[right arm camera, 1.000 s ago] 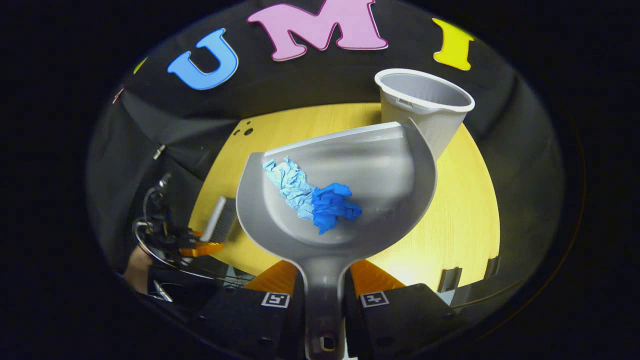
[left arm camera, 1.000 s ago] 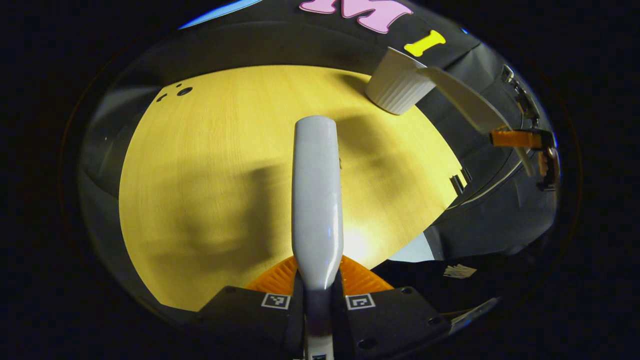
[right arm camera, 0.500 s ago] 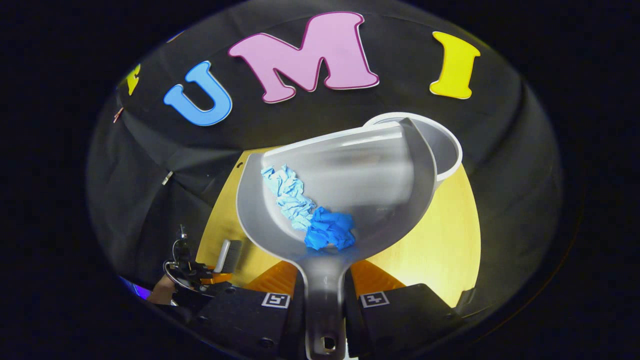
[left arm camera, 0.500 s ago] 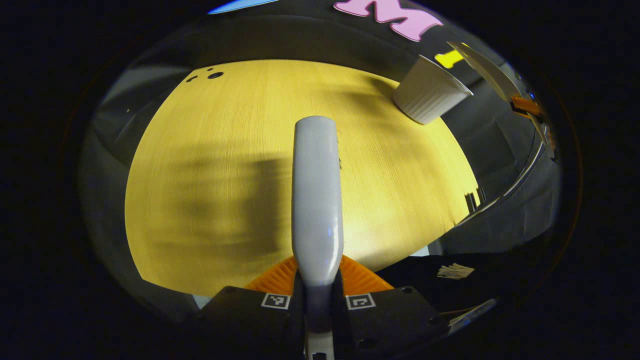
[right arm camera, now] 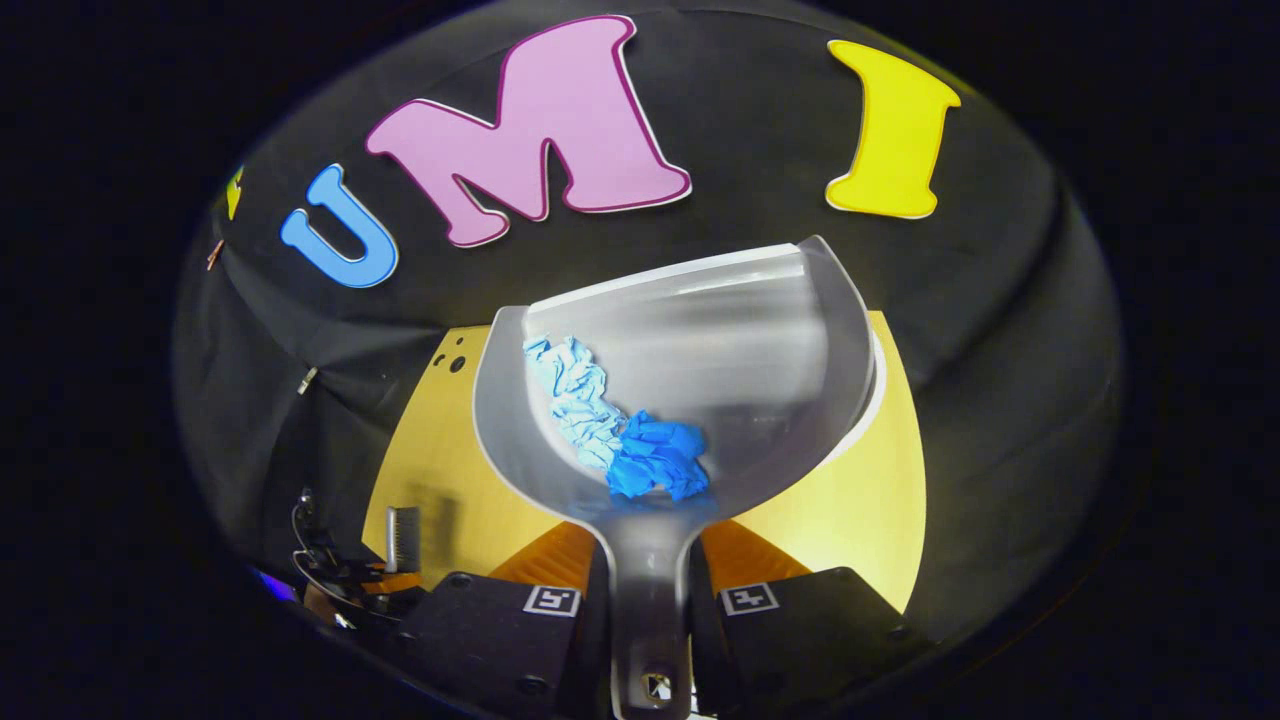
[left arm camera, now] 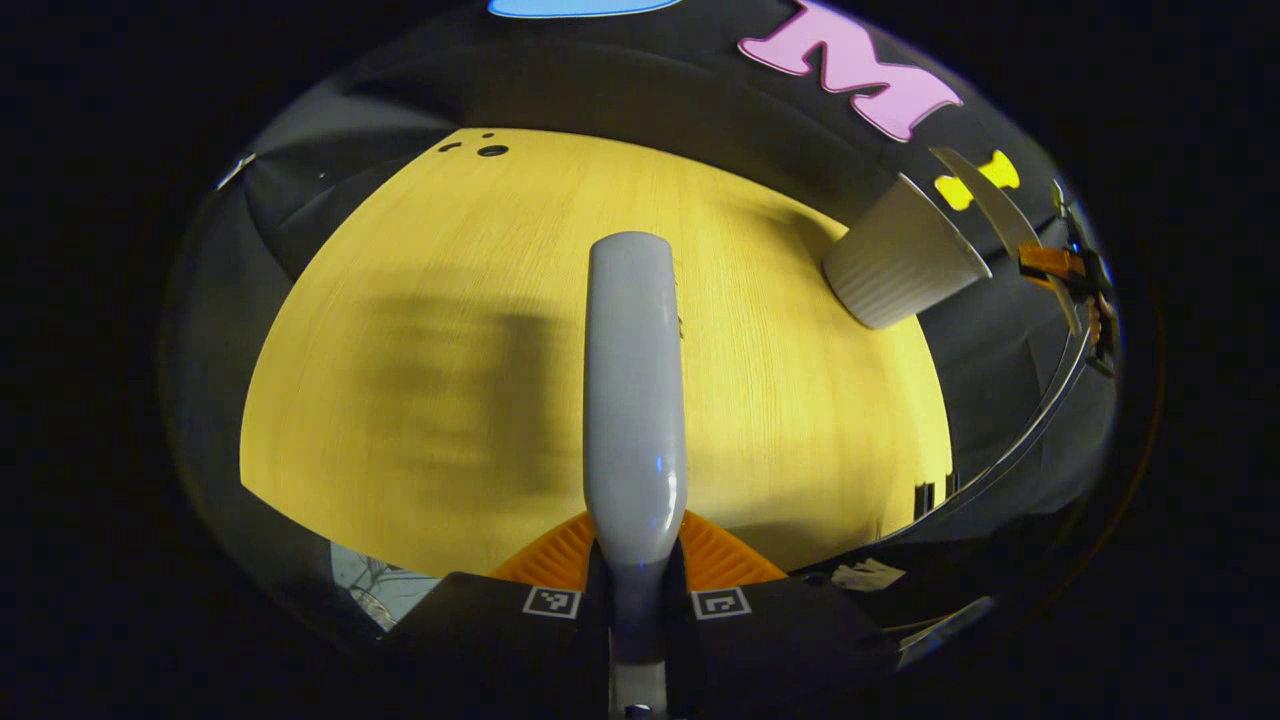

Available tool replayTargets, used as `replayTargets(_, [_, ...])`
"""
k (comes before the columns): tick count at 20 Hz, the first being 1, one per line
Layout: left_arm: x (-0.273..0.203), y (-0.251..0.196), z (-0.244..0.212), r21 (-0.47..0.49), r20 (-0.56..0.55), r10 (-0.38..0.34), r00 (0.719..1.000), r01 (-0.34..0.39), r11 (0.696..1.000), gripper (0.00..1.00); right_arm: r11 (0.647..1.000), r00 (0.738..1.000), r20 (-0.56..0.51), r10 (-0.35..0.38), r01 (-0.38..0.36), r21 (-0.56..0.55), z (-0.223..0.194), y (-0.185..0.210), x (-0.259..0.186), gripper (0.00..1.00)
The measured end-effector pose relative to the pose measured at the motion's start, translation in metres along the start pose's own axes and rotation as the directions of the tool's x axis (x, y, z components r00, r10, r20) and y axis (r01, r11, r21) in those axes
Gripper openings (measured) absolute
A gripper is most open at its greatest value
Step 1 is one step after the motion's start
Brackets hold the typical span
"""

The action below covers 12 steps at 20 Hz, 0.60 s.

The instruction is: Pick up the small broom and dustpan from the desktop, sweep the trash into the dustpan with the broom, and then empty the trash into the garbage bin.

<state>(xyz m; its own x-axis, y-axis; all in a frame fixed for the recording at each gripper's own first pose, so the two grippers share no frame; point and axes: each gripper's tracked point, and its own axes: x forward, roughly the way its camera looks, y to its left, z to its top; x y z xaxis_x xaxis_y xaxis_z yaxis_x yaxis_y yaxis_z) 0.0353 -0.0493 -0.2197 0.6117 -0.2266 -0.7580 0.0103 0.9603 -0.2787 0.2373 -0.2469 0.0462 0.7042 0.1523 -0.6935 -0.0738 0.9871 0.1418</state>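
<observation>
In the right gripper view my right gripper (right arm camera: 648, 585) is shut on the handle of the grey dustpan (right arm camera: 750, 330), which I hold raised. Two crumpled paper wads lie in the pan, a pale blue wad (right arm camera: 572, 395) and a dark blue wad (right arm camera: 655, 462). A sliver of the white garbage bin's rim (right arm camera: 876, 385) peeks out behind the pan's right edge. In the left gripper view my left gripper (left arm camera: 635, 570) is shut on the small grey broom (left arm camera: 632, 390), held over the yellow desktop (left arm camera: 420, 300). The ribbed white garbage bin (left arm camera: 900, 262) stands at the far right, with the dustpan (left arm camera: 985, 200) edge-on just beyond it.
The other gripper with the broom (right arm camera: 402, 538) shows small at the lower left of the right gripper view. Small dark holes (left arm camera: 490, 150) mark the desktop's far corner. A bracket (left arm camera: 930, 497) sits at the desktop's right edge. Black cloth surrounds the desk.
The right gripper has lifted the dustpan and carried it over the bin, which now hides behind the pan. The dark blue wad slid toward the handle. The left gripper's view has swung left.
</observation>
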Motion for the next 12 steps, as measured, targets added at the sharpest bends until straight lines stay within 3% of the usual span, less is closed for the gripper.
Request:
replayTargets(7, [-0.015, -0.009, -0.02, -0.119, 0.027, 0.026, 0.999, -0.023, 0.993, 0.26, 0.991, 0.99, 0.043, -0.132, 0.133, -0.03, 0.008, -0.063, 0.025, 0.36])
replayTargets(12, [-0.024, 0.012, -0.036, -0.115, 0.01, 0.074, 0.997, -0.073, 0.991, 0.26, 0.954, 0.959, 0.098, -0.265, 0.275, -0.119, 0.013, -0.093, 0.029, 0.36])
